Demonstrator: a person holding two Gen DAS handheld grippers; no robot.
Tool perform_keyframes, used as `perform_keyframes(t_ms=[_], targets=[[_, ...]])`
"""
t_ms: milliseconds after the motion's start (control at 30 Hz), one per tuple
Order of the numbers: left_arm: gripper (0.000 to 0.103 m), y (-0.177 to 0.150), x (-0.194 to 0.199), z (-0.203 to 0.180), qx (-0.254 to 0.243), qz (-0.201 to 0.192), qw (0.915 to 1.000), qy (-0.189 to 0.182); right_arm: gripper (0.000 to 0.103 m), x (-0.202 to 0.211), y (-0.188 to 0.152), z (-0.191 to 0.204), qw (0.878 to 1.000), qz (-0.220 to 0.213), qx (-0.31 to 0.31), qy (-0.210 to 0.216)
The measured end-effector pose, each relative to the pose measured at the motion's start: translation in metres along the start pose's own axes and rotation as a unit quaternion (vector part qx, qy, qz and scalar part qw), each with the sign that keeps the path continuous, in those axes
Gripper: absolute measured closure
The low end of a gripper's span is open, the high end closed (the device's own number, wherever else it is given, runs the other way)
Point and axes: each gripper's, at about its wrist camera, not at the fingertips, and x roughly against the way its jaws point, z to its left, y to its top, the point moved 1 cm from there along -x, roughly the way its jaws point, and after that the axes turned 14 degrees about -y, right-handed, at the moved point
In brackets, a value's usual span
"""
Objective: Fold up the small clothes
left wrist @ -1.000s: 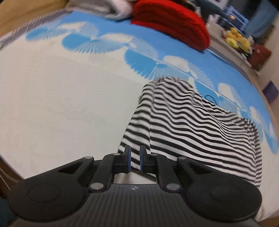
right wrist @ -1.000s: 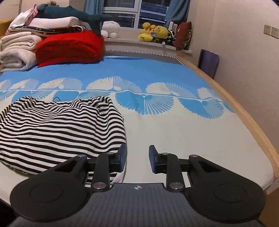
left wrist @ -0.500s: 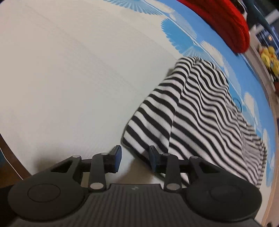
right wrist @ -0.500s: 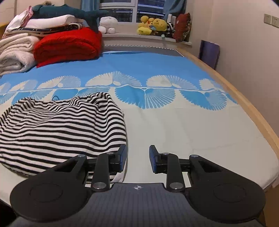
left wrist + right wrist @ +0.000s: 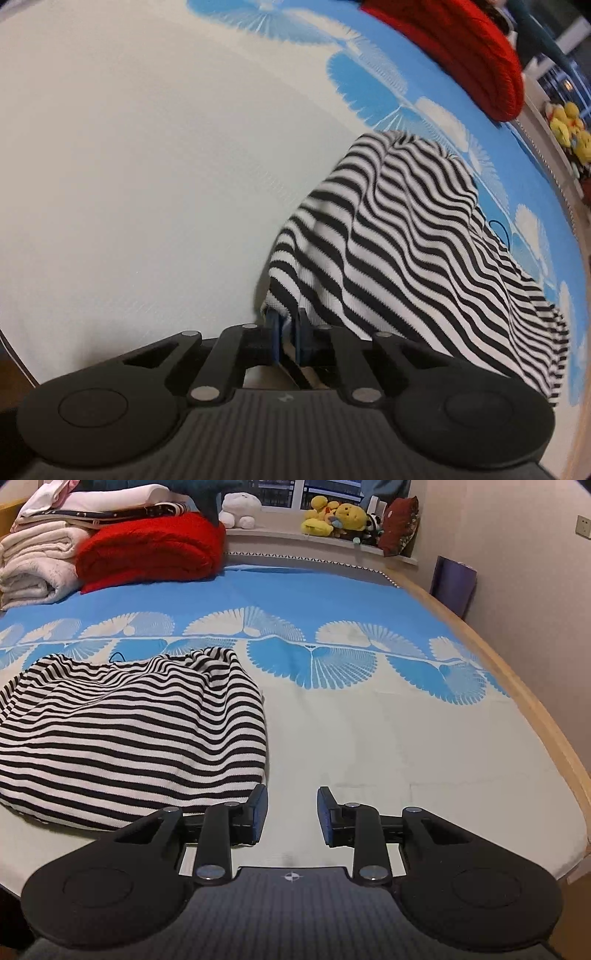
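The black-and-white striped garment [image 5: 413,240] lies in a rumpled heap on the bed sheet [image 5: 129,166], ahead and to the right of my left gripper [image 5: 287,334], and ahead and to the left of my right gripper [image 5: 289,816]. My left gripper has its jaws pinched on the near corner of the striped cloth; a strip of it runs down between the blue pads [image 5: 274,332], and the fabric rises in a peak from that grip. My right gripper has its jaws spread with nothing between them, hovering just beside the garment's near right edge, its left finger close to the hem but, as far as I can tell, not on it.

I judge the folding barely begun: the garment is still bunched and uneven, with no clean crease or squared shape visible. What remains is spreading it flat, taking a second corner with my right gripper, and making the folds.

Farther ahead of my right gripper sit a folded red blanket [image 5: 151,550], a stack of white towels [image 5: 33,565], and plush toys [image 5: 336,517] on the windowsill.
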Motion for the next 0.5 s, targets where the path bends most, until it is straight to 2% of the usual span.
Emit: perform_keyframes(t_ms=[67,200,267,333,500], targets=[[0.097,-0.003,0.007,-0.016,-0.055,-0.025,0.9981,0.013,0.072,-0.001,-0.001,0.0,1.0,0.002,0.003,-0.002],[0.097,-0.017,0.024,-0.048,-0.157,-0.066,0.9854,0.004,0.072,-0.006,-0.002,0.001,1.0,0.015,0.01,-0.012],[0.097,-0.019,0.022,-0.051,-0.168,-0.06,0.984,0.003,0.072,-0.008,-0.003,0.003,1.0,0.021,0.014,-0.016],[0.097,-0.019,0.019,-0.045,-0.161,-0.051,0.9855,0.015,0.072,-0.01,-0.003,0.004,0.999,0.026,0.017,-0.018],[0.097,-0.017,0.016,-0.039,-0.146,-0.046,0.988,0.016,0.072,-0.01,-0.004,0.005,0.999,0.025,0.02,-0.015]])
